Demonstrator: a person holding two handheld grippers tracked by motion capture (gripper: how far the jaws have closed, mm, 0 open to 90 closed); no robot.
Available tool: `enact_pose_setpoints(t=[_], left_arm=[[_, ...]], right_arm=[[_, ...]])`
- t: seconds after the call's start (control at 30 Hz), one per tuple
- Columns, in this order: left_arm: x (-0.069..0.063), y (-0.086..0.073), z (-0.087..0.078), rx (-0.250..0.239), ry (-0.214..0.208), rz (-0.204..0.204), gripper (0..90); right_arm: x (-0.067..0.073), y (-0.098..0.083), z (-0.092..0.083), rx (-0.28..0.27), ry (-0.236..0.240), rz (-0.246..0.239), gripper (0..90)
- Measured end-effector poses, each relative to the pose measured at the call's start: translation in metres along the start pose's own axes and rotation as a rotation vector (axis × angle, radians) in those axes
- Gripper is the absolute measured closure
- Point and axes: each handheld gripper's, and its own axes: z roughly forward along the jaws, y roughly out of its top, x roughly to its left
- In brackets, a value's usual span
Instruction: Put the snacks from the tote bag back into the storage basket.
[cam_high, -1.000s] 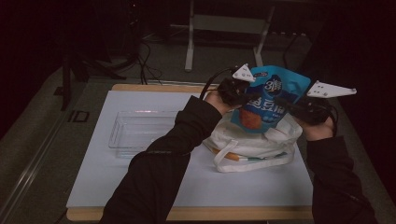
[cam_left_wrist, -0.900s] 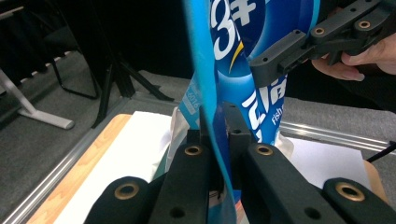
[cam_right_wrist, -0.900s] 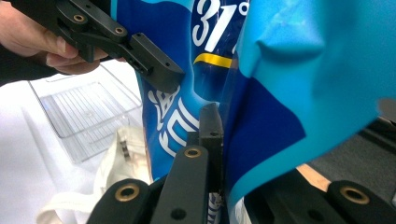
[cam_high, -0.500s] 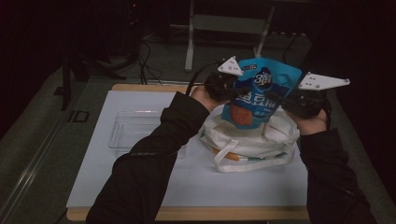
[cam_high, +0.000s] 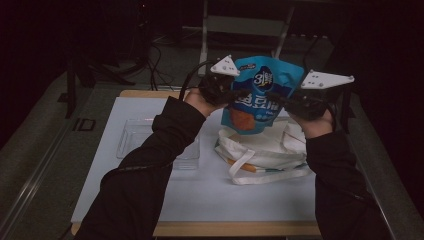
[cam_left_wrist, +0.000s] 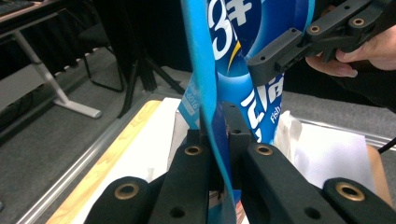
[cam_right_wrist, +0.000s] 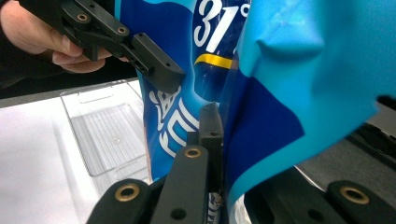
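— Hanging where, that blue snack bag (cam_high: 260, 95)?
— Above the white tote bag (cam_high: 260, 150), with the left hand-held gripper (cam_high: 235, 94) and right hand-held gripper (cam_high: 280, 99) clamped on its edges.
— And the clear tray (cam_high: 134, 142)?
— Empty on the bench (cam_high: 215, 195), beside the tote.

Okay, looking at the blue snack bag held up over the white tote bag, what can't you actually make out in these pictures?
- Inside of the white tote bag: high view, hidden by its folded cloth and the blue snack bag above.
- Bag's bottom edge: both gripper views, cut off behind the jaws.
- Right gripper far jaw: right gripper view, covered by the bag's film.
- Bag's small print: high view, too small and dim.
- Clear tray near edge: high view, behind the left sleeve.
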Motion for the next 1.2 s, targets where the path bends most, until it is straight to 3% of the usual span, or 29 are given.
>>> enact_pose_setpoints(t=[0.23,0.33,0.57,1.2], left_arm=[[0.006,-0.01,-0.017,0.015,0.016,-0.006,90.0],[0.009,-0.014,-0.023,0.014,0.011,-0.028,90.0],[0.014,-0.019,-0.038,0.024,0.03,-0.021,90.0],[0.026,-0.041,-0.086,0.035,0.081,-0.053,90.0]], right_arm=[[0.008,0.007,0.019,0.005,0.031,-0.012,88.8],[0.011,0.009,0.025,0.004,0.041,-0.009,88.9],[0.016,0.015,0.038,-0.003,0.061,-0.016,88.9],[0.039,0.039,0.081,-0.006,0.129,-0.043,88.9]])
